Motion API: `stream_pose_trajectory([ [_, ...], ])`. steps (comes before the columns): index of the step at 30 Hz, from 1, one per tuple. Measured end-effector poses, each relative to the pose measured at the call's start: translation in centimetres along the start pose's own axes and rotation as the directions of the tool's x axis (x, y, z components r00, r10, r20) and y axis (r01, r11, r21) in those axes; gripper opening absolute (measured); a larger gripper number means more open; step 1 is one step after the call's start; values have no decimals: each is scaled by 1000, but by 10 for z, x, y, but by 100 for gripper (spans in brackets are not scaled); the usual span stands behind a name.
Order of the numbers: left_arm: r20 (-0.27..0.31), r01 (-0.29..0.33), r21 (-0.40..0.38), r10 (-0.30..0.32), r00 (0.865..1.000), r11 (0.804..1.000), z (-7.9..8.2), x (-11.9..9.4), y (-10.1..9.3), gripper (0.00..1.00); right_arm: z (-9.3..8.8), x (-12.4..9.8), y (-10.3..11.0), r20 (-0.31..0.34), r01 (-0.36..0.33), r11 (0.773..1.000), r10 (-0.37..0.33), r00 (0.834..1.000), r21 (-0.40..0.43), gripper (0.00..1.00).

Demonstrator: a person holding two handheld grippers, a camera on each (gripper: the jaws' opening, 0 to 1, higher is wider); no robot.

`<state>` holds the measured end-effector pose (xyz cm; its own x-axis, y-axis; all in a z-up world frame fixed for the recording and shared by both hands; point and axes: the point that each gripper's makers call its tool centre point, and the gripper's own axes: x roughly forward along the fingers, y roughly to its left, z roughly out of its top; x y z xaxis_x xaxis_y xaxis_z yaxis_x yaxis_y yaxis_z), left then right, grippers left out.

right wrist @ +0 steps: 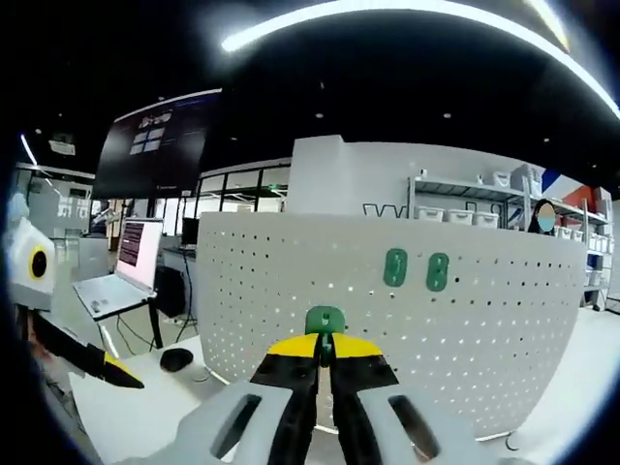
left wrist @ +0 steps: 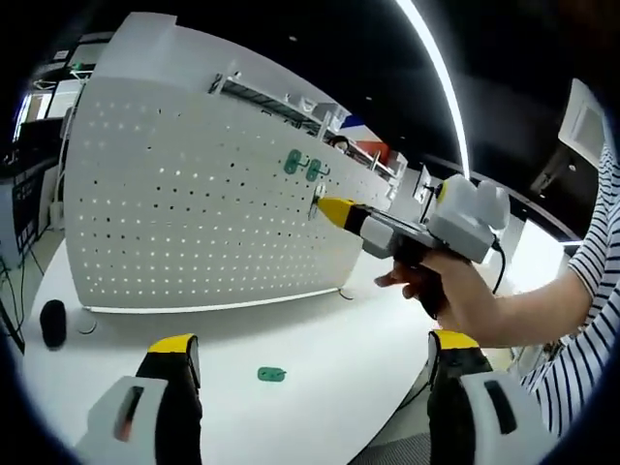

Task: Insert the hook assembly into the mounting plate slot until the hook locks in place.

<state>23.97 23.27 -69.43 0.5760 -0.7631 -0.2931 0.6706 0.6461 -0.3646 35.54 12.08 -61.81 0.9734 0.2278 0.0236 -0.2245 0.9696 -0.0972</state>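
The white pegboard mounting plate (left wrist: 184, 203) stands upright on the table, with two green hooks (left wrist: 302, 167) mounted high on it. A third green hook (left wrist: 271, 374) lies flat on the table between my left gripper's (left wrist: 313, 347) wide-open jaws. My right gripper (left wrist: 326, 208), held by a hand, has its yellow tips against the plate just below the mounted hooks. In the right gripper view, the right gripper (right wrist: 325, 347) is shut on a green hook assembly (right wrist: 325, 319) close to the plate (right wrist: 291, 281), below and left of the mounted hooks (right wrist: 415, 270). The left gripper (right wrist: 122, 374) shows at the left edge.
A black mouse (left wrist: 53, 323) (right wrist: 176, 358) lies on the white table (left wrist: 320, 329) left of the plate. An open laptop (right wrist: 118, 276) sits further left. Shelving with bins (right wrist: 484, 199) stands behind the plate. A person's striped sleeve (left wrist: 581, 310) is at the right.
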Motion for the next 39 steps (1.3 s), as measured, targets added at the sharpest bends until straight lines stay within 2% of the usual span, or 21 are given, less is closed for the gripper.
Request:
stream_pose_trajectory([
  [7, -9, -8, 0, 8, 1000, 1000, -3, 2, 5, 100, 3, 13, -33, 16, 76, 997, -76, 997, 1, 0],
  [16, -14, -18, -9, 18, 1000, 1000, -4, 5, 12, 99, 6, 23, -65, 31, 137, 991, -137, 990, 9, 0],
  [17, -22, -24, -5, 24, 999, 1000, -6, 5, 15, 99, 5, 27, -77, 31, 158, 987, -158, 987, 10, 0],
  [22, -33, -28, -12, 28, 999, 1000, -9, 6, 20, 98, 4, 31, -90, 31, 181, 983, -181, 983, 11, 0],
  [39, -42, -47, -33, 46, 998, 998, -12, 6, 31, 96, 19, 41, -132, 64, 245, 969, -243, 968, -16, 0],
])
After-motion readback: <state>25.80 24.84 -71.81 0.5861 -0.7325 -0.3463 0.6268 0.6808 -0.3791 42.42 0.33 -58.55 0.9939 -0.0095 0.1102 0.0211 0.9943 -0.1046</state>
